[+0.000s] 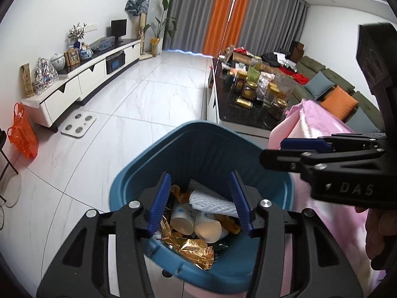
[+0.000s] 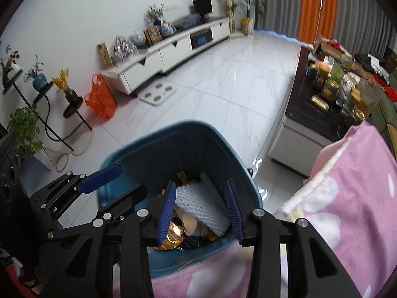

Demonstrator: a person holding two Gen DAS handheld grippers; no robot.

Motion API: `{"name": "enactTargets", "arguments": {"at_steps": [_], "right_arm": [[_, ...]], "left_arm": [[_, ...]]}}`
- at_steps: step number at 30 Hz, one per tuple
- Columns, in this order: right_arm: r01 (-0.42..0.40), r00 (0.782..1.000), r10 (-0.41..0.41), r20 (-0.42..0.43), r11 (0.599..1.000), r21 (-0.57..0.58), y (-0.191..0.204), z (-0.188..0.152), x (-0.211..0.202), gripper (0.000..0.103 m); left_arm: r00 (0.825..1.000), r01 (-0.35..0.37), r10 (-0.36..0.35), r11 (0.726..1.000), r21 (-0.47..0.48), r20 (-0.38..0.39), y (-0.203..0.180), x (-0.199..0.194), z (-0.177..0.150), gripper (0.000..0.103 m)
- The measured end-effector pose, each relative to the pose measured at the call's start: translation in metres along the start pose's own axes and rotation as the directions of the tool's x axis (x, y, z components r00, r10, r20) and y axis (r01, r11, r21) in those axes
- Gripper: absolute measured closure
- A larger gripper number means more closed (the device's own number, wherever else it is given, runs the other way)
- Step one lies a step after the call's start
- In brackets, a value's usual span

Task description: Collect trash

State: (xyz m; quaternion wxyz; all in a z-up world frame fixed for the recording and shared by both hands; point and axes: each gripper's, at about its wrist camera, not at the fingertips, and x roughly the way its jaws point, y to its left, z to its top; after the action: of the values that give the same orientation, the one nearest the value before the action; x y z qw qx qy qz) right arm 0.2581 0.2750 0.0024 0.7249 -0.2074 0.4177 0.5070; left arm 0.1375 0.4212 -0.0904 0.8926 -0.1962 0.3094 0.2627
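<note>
Blue bin (image 1: 198, 149) — trash (image 1: 211, 201) below parted fingers (image 1: 161, 203)

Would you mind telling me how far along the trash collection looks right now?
Done: the blue bin already holds paper cups, a white foam net and gold wrappers. In hand: nothing; the left tongs and right tongs are open over the bin. No loose trash shows.

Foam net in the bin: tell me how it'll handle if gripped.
The foam net looks soft and open-meshed, so it would probably squash between fingers. It already lies bent over the cups, suggesting floppy. Likely very light.
</note>
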Motion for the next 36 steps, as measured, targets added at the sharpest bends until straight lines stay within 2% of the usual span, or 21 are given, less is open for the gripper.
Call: {"name": "enactTargets", "arguments": {"at_steps": [1, 5, 9, 17, 19, 22, 24, 30, 33, 36], "right_arm": [[0.014, 1.000, -0.014, 0.026, 1.000, -0.009, 0.001, -0.002, -0.010, 0.058], [0.051, 0.994, -0.050, 0.100, 0.999, -0.013, 0.000, -0.009, -0.041, 0.050], [0.084, 0.980, -0.083, 0.180, 0.996, 0.006, -0.005, -0.018, -0.073, 0.030], [0.175, 0.930, -0.201, 0.306, 0.978, 0.111, -0.036, -0.061, -0.144, 0.011], [0.194, 0.916, -0.233, 0.327, 0.970, 0.146, -0.045, -0.076, -0.161, 0.007], [0.222, 0.891, -0.288, 0.351, 0.951, 0.216, -0.060, -0.107, -0.186, 0.007], [0.222, 0.883, -0.304, 0.359, 0.942, 0.250, -0.070, -0.125, -0.198, 0.007], [0.267, 0.836, -0.398, 0.377, 0.896, 0.355, -0.091, -0.183, -0.237, 0.007], [0.300, 0.805, -0.455, 0.381, 0.866, 0.399, -0.096, -0.211, -0.257, 0.007], [0.337, 0.763, -0.518, 0.387, 0.829, 0.446, -0.098, -0.241, -0.280, 0.007]], "left_arm": [[1.000, 0.004, -0.004, 1.000, 0.001, 0.012, 0.001, -0.008, 0.001, 0.053], [0.997, 0.020, -0.020, 1.000, 0.005, 0.071, 0.000, -0.048, 0.003, 0.039], [0.990, 0.031, -0.035, 0.999, 0.035, 0.135, -0.014, -0.088, 0.007, 0.025], [0.973, 0.080, -0.101, 0.991, 0.108, 0.206, -0.067, -0.148, 0.007, 0.006], [0.971, 0.093, -0.118, 0.987, 0.129, 0.209, -0.085, -0.158, 0.006, 0.006], [0.968, 0.102, -0.137, 0.980, 0.171, 0.208, -0.115, -0.176, 0.000, 0.006], [0.966, 0.106, -0.146, 0.976, 0.189, 0.214, -0.131, -0.185, -0.003, 0.006], [0.955, 0.158, -0.212, 0.955, 0.252, 0.205, -0.180, -0.211, -0.019, 0.006], [0.952, 0.179, -0.238, 0.944, 0.276, 0.194, -0.194, -0.217, -0.025, 0.006], [0.943, 0.208, -0.274, 0.929, 0.305, 0.189, -0.208, -0.227, -0.030, 0.006]]}}
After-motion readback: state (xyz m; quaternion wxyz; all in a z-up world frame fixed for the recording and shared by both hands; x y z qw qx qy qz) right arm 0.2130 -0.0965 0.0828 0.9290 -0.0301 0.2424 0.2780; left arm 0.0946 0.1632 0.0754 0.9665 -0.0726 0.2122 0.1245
